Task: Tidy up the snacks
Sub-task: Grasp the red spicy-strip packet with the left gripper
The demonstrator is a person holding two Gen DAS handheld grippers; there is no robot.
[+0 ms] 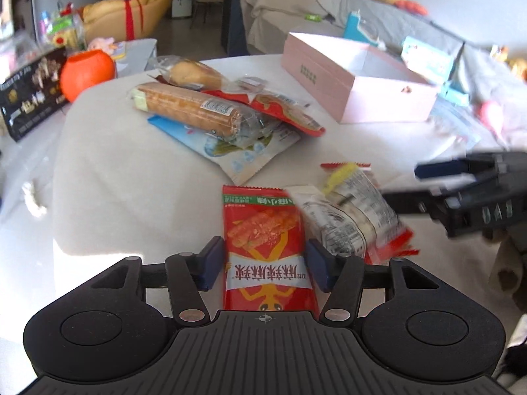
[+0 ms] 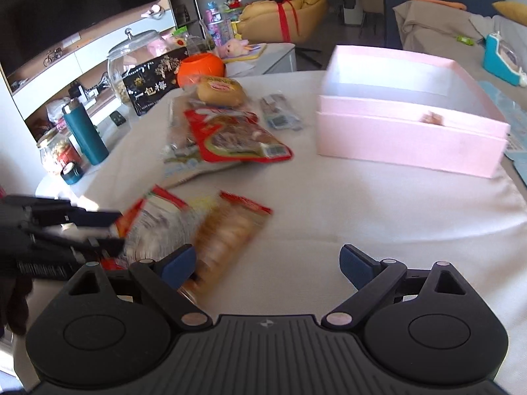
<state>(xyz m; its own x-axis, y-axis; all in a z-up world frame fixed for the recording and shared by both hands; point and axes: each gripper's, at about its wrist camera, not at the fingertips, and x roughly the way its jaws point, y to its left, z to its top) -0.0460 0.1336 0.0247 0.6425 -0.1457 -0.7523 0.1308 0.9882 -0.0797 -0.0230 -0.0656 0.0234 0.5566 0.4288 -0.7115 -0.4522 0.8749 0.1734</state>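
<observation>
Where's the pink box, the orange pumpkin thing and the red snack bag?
pink box [image 2: 408, 146], right wrist view, front wall.
orange pumpkin-shaped container [image 1: 86, 73], left wrist view, its side.
red snack bag [image 1: 263, 230], left wrist view, printed front.

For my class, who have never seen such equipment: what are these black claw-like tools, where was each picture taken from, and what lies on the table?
A person holds two hand-held grippers, each carrying a camera that looks along its fingers. In the left camera's picture the left gripper straddles a red foil snack packet, not visibly squeezing it. In the right camera's picture the right gripper is open and empty. On the white cloth-covered table lie wrapped snacks and an open pink cardboard box.
</observation>
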